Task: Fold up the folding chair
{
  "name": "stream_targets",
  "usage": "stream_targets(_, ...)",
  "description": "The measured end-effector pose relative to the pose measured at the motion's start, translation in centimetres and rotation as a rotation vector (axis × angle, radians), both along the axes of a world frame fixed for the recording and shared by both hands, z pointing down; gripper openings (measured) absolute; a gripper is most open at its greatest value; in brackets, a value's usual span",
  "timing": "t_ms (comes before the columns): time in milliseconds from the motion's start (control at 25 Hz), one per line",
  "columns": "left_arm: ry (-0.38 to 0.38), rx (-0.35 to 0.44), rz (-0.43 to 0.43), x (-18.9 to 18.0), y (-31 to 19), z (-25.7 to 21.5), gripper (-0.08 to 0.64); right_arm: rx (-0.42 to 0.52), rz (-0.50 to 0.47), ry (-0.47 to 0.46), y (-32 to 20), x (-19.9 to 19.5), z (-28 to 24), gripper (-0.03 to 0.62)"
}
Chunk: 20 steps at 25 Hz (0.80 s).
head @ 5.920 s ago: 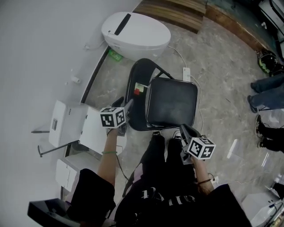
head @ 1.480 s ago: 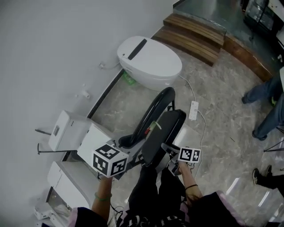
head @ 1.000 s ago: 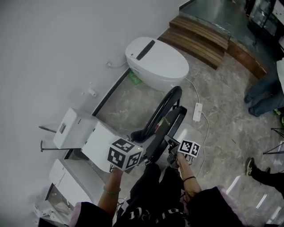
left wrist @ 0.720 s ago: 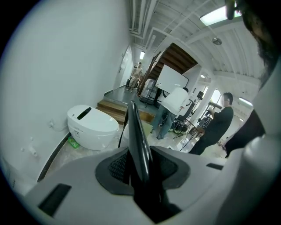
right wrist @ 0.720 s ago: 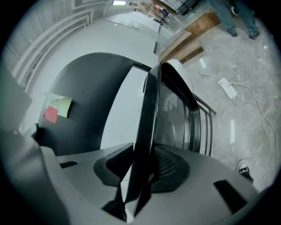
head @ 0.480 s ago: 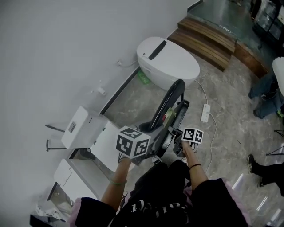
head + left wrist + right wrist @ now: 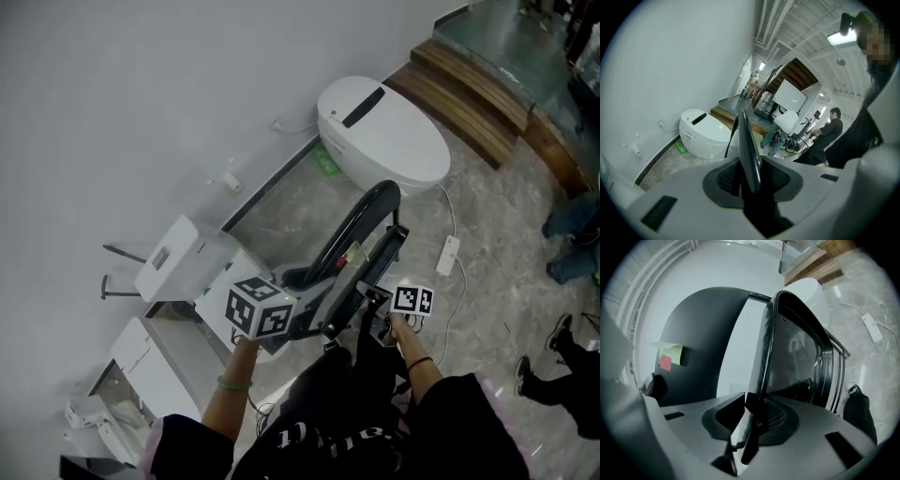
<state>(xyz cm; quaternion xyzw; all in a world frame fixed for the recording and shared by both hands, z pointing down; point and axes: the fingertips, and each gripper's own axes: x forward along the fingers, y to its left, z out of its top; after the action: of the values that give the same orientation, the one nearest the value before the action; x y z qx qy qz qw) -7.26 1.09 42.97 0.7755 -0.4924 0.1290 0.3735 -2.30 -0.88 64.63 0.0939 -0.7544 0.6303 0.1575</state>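
While both forearms reach out from the near edge, the left forearm [image 7: 228, 408] is angled up and right and the right forearm [image 7: 424, 367] up and left, so they converge on the chair. One band on each wrist.

Left gripper [image 7: 305, 323]: jaws clamped on the thin dark edge of the folding chair [image 7: 361, 234], edge standing upright between the pads [image 7: 723, 178]. It points slightly down.

Right gripper [image 7: 368, 302]: jaws have just been closing with the chair's metal frame tube [image 7: 767, 352] between them. Looks clamped on it, though that view is dark at the pads.

The chair sits just beyond the person's legs. Its seat is swung up near the backrest, almost flat, and it is edge-on in the head view. Two sticky notes on the backrest: one yellow note [image 7: 671, 352] and one red note [image 7: 665, 363].

Counts:
- 2 grippers
- 1 chair

Left of the chair, against the wall, are white boxes [image 7: 173, 267]; I make out at least two.

Right of the chair is 1 power strip [image 7: 449, 255] on the floor with its cable.

Farther out:
- 1 white toilet [image 7: 380, 127] at the wall.
- Wooden steps [image 7: 478, 89] beyond it.

Right edge: legs of 2 bystanders [image 7: 572, 220].
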Motion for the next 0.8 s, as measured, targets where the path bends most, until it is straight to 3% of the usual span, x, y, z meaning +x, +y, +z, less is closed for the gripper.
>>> stream_targets(160, -0.002, -0.012, -0.050, -1.5, -0.1, 0.4, 0.104, -0.043, -0.113, 0.029, 0.2, -1.0, 0.3, 0.091)
stream_targets(440, 0.013, -0.105, -0.304, -4.4, -2.4, 0.5, 0.101, -0.051, -0.326, 0.051, -2.7, -2.8, -0.4, 0.084)
stream_targets(600, 0.041, -0.095, -0.382, -4.8, -4.8, -1.0, 0.106, -0.061, -0.374, 0.040, -4.8, -3.9, -1.4, 0.084)
stream_targets(800, -0.015, -0.080, -0.404, -6.3, -6.6, -2.8, 0.106, -0.081, -0.390, 0.001, -6.5, -6.5, -2.9, 0.084)
